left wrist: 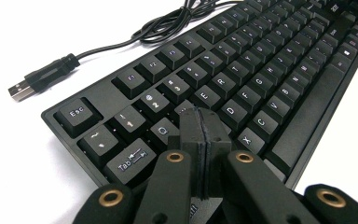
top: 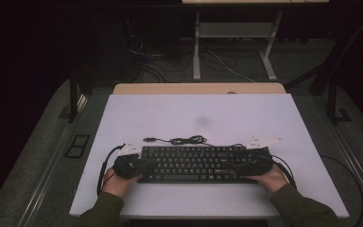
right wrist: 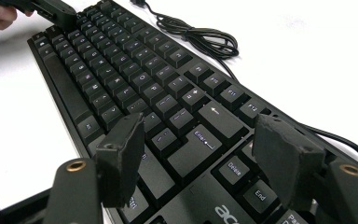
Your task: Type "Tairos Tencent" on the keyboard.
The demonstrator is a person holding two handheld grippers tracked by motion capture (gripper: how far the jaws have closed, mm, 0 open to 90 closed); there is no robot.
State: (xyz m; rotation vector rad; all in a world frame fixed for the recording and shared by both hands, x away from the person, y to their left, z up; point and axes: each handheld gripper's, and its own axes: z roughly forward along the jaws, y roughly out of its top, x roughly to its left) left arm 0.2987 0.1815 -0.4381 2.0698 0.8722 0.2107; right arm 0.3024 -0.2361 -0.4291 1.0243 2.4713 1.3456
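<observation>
The keyboard (top: 194, 164) lies crosswise; the left gripper (left wrist: 204, 135), jaws clenched, over its left end, the right gripper (right wrist: 200, 154), released, over its right.

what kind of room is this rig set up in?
Probably a lab or office workspace: a white-topped table carrying a wired keyboard, another desk frame behind it, loose cables on the carpeted floor, dim surroundings.

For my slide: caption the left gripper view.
Shut left tongs poised over the keyboard near the Q key, its USB plug lying unplugged beside it.
</observation>
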